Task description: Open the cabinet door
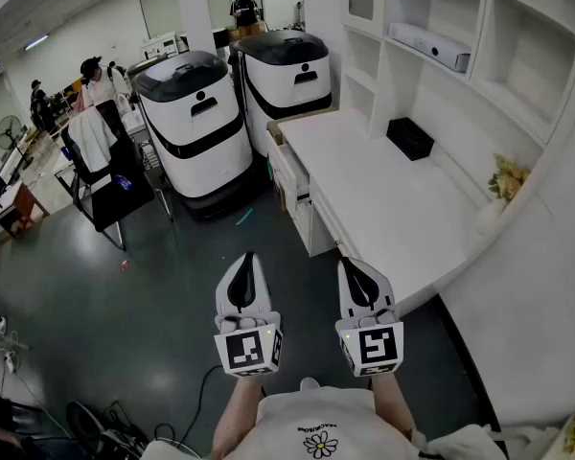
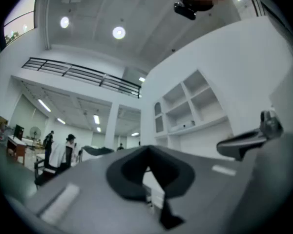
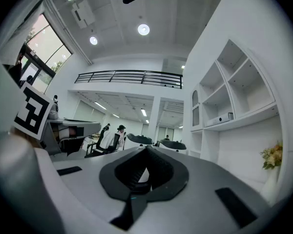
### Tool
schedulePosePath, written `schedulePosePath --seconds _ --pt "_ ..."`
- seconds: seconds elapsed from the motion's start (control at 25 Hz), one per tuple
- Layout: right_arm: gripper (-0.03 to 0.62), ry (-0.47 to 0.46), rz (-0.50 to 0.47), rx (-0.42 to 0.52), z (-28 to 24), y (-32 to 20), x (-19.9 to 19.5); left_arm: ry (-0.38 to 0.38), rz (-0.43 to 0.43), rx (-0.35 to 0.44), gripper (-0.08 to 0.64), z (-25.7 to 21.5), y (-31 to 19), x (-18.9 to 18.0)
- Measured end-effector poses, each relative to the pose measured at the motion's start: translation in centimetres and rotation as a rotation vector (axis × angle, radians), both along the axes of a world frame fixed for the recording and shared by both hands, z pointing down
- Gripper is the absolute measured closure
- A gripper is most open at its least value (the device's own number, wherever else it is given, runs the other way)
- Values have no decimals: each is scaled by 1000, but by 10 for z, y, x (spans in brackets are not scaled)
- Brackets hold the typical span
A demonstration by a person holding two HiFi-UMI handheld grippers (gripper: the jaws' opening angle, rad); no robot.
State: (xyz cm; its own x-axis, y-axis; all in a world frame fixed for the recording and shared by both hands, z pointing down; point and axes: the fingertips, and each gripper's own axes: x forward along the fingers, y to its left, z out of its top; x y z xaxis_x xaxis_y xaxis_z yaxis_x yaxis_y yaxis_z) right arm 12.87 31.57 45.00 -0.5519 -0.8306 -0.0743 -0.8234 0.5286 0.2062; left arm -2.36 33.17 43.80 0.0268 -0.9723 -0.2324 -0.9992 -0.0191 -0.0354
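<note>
A low white cabinet (image 1: pixel 302 209) stands under a white counter (image 1: pixel 383 209) at the centre right of the head view, its front faces turned to the grey floor. One front near the top end looks pulled out a little. My left gripper (image 1: pixel 250 260) and right gripper (image 1: pixel 353 266) hang side by side in front of me, over the floor and short of the cabinet's near end. Both are shut with nothing between the jaws. In the left gripper view (image 2: pixel 147 152) and the right gripper view (image 3: pixel 147 149) the black pads meet at the tip. Neither touches the cabinet.
Two white-and-black machines (image 1: pixel 192 123) (image 1: pixel 287 75) stand beyond the cabinet. A black box (image 1: pixel 409 138) and flowers (image 1: pixel 506 177) sit on the counter, under wall shelves (image 1: pixel 431 46). A chair with a white coat (image 1: pixel 96 151) and people are at the left. A cable (image 1: pixel 196 401) lies on the floor.
</note>
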Motion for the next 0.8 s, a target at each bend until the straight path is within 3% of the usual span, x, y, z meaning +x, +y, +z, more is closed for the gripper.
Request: schedulePosePath --seconds 0.8 --pt "594 -40 -14 -24 12 -25 9 20 -22 -20 554 14 -14 -9"
